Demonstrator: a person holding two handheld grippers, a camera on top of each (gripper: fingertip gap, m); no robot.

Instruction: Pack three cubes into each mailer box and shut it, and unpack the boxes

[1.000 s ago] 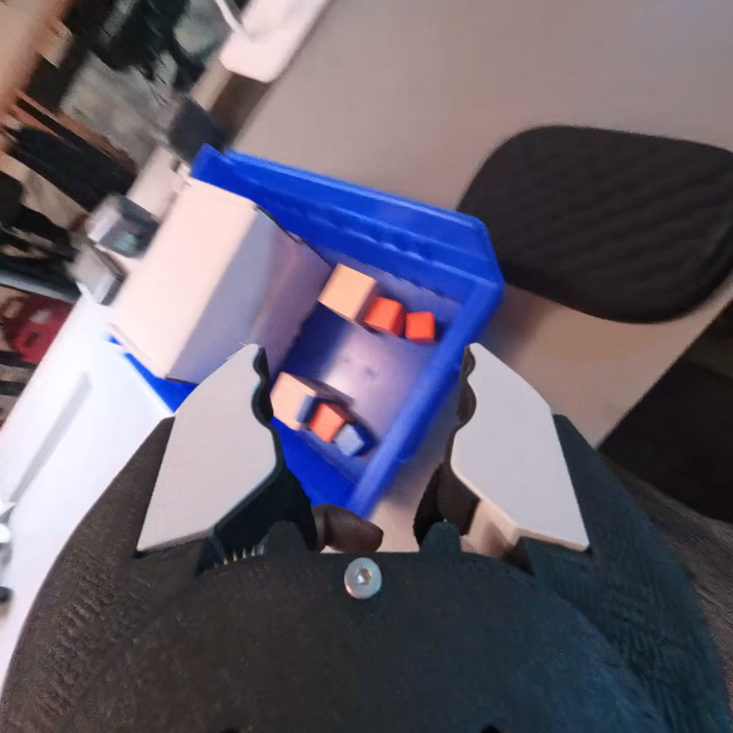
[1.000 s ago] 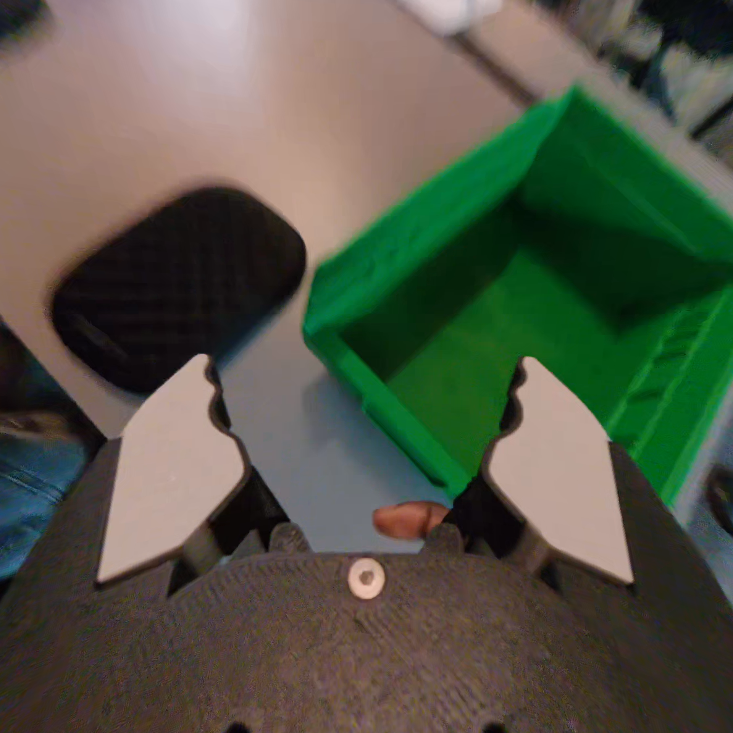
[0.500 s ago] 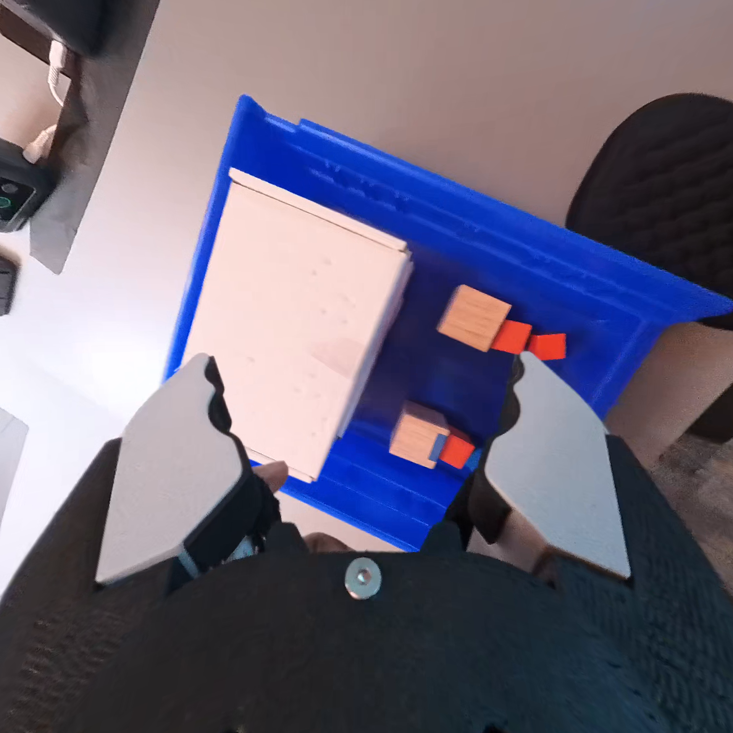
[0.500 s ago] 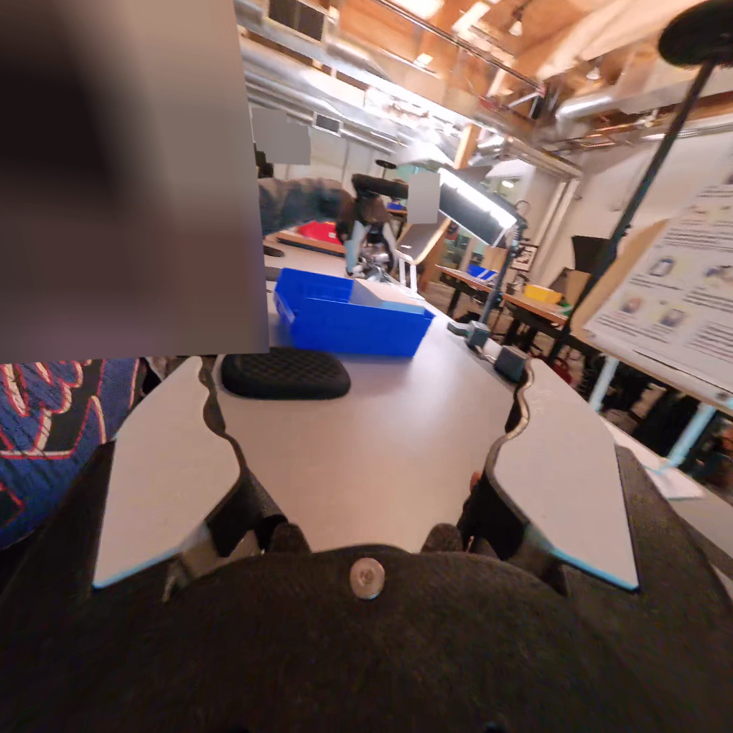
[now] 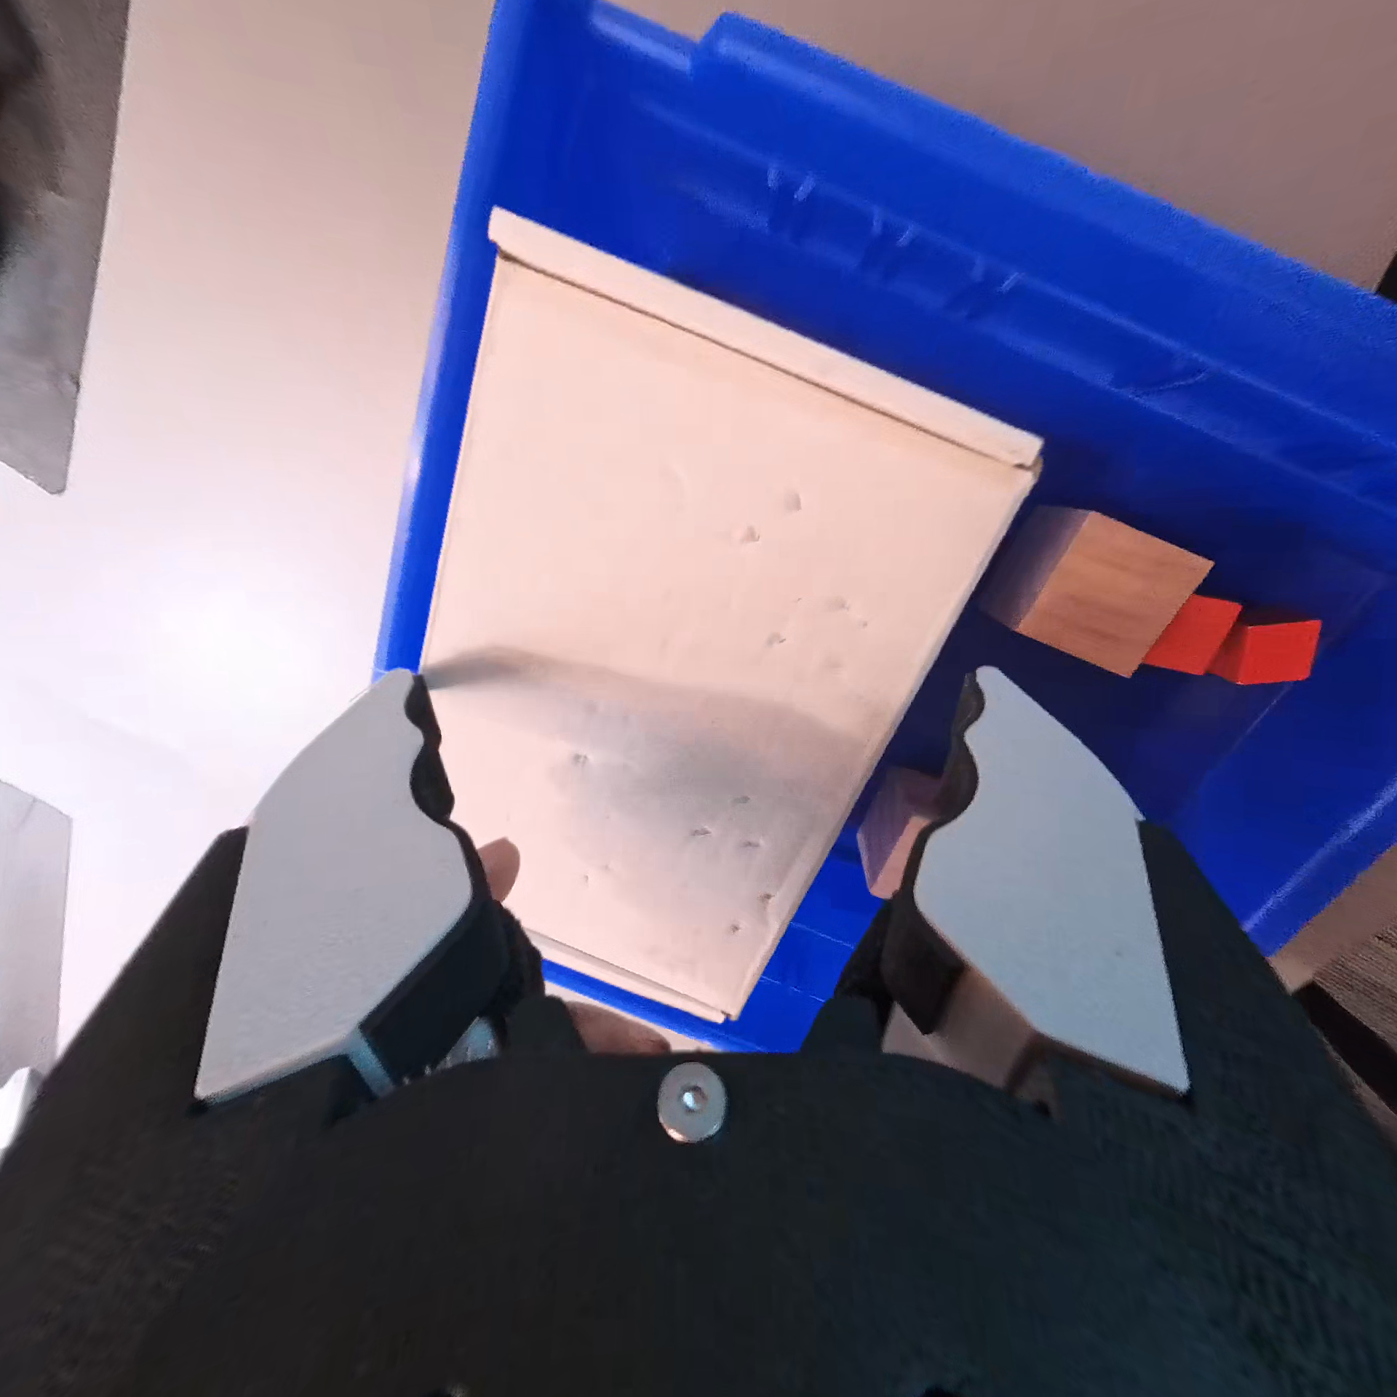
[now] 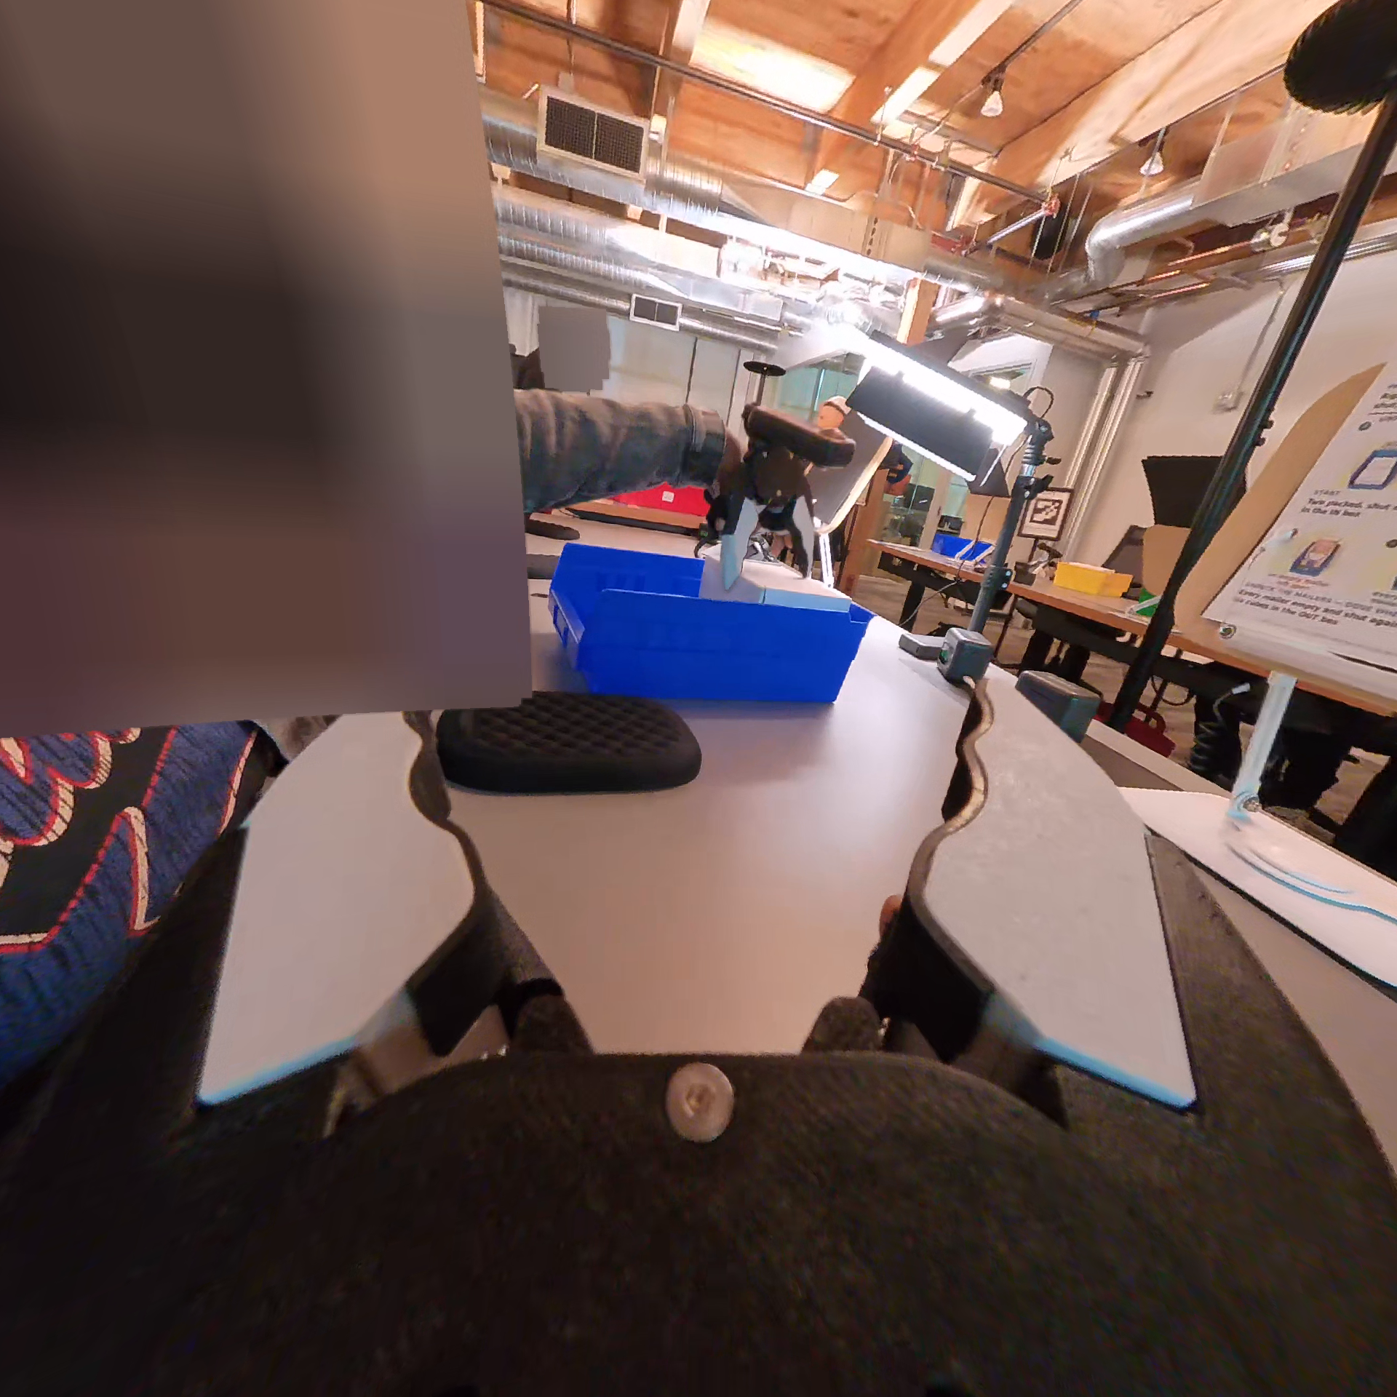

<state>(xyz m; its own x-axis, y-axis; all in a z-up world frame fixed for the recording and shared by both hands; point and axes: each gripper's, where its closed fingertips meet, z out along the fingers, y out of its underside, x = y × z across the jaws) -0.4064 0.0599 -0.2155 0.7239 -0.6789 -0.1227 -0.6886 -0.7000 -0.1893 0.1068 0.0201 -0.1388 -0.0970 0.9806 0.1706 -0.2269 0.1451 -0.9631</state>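
Mailer box (image 5: 680, 605), white and shut, lies flat in the blue bin (image 5: 945, 249), filling its left part up to the left wall; the strip to its right holds a wooden cube (image 5: 1096, 597) touching two red cubes (image 5: 1240, 642), and another wooden block (image 5: 892, 831) nearer. Left gripper (image 5: 695, 726) hovers above the box's near half, jaws wide apart, gripping nothing. Right gripper (image 6: 699, 763) hangs over bare grey table (image 6: 718, 907), jaws wide and empty, well short of a black pad (image 6: 567, 741).

Left gripper (image 5: 695, 726) jaws spread above closed white mailer box (image 5: 680, 597) in blue bin (image 5: 945, 249).
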